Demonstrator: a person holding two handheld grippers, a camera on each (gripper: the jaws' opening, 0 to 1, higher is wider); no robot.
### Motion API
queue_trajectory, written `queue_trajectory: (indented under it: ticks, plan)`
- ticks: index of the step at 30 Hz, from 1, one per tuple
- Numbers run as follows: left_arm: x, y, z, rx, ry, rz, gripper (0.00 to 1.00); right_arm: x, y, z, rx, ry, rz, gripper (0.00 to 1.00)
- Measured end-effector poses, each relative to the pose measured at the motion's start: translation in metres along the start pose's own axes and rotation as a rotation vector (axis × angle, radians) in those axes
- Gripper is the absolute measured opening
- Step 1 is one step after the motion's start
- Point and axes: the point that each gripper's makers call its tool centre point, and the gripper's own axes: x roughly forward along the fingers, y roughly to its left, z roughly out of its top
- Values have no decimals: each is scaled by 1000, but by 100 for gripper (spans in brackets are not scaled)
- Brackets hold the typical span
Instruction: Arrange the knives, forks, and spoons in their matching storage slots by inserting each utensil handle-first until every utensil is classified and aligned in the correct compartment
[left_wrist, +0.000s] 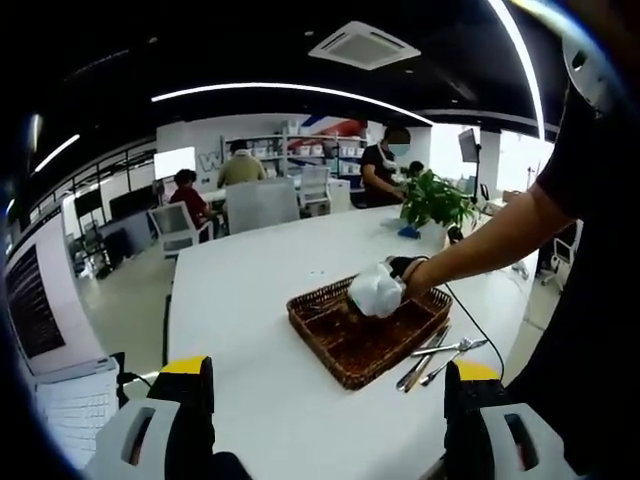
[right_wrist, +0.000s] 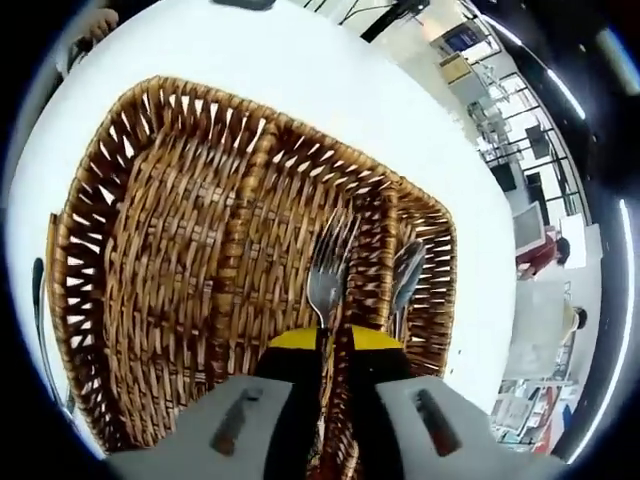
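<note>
Right gripper (right_wrist: 335, 345) fingers pinched on a fork (right_wrist: 330, 268), tines forward, over the basket (right_wrist: 150, 250), near the divider by the narrow slot where a spoon (right_wrist: 407, 275) lies. Left gripper (left_wrist: 325, 385) fingers wide, holding nothing, hanging above the counter (left_wrist: 240, 300). More utensils (left_wrist: 440, 352) lie on the counter beside the basket. Advice: line the fork up with its slot, lower flat, let go only once seated.
</note>
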Motion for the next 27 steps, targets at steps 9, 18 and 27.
queue_trajectory:
  ticks: [9,18,27]
  plan:
    - [4,-5,7,17,-17,-14,100,-36,-26,11,275,-148,-26,45]
    - [20,-16,18,49,-45,-55,100,-101,-53,5,553,-295,-71,73]
    - [37,-29,31,77,-80,-89,100,-160,-56,-19,717,-381,-138,97]
